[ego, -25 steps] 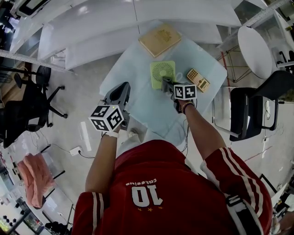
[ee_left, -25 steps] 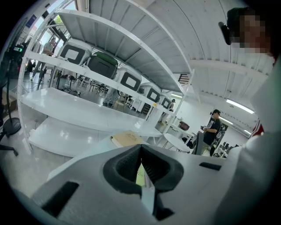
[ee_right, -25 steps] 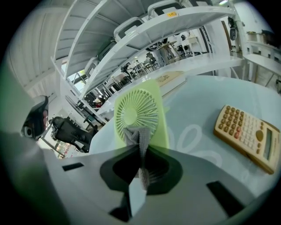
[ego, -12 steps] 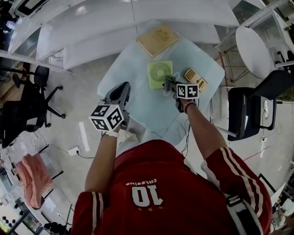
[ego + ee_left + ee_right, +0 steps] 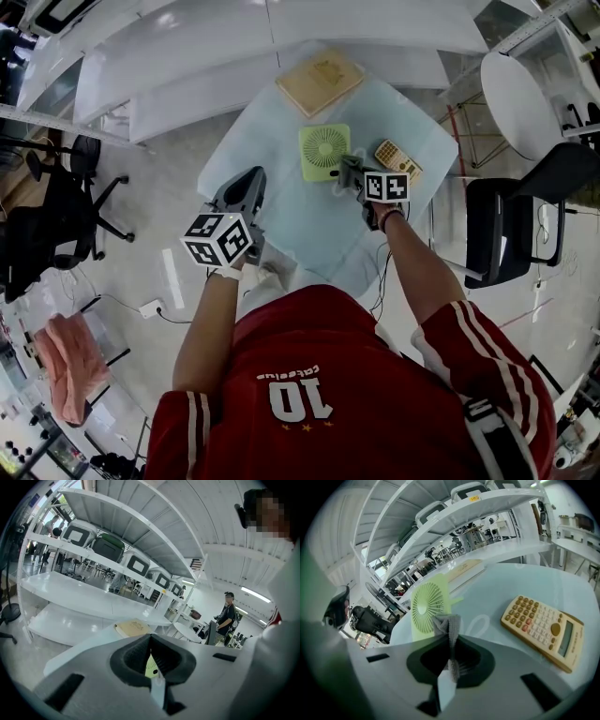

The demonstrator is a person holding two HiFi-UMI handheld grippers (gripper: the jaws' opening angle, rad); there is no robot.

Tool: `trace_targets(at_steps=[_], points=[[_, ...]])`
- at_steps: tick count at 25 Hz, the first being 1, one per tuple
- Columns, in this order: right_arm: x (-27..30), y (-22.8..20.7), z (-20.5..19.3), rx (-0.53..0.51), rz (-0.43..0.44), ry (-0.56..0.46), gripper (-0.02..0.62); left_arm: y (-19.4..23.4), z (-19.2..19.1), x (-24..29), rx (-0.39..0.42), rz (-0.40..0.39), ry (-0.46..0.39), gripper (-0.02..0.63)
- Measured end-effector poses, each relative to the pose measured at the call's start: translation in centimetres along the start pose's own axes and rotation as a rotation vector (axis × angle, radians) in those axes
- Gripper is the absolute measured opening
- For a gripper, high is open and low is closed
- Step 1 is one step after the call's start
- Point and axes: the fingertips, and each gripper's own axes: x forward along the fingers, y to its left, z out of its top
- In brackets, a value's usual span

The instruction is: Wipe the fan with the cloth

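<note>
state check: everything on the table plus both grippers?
left gripper: shut, empty.
right gripper: shut on cloth.
cloth: pinched, bunched, beside the fan's edge.
fan: lying flat, grille up.
calculator: flat, keys up, untouched.
tan book: closed, flat.

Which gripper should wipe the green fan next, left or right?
Right. The right gripper has its jaws shut on the grey cloth, right next to the fan. The left gripper is shut on nothing and sits farther from it.
</note>
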Motion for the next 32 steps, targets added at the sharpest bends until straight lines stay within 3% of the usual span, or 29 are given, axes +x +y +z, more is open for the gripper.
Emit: trace_targets(at_steps=[22,32], points=[[-1.0,-3.7,0.6,0.051,-0.039,-0.033,0.021,0.2,-0.8,-0.2,0.007,0.032,0.019,0.003],[-4.4,-3.3,0.8,0.063,-0.096,-0.087,0.021,0.2,-0.5,-2.3,0.027,-0.009,-0.001,0.003]])
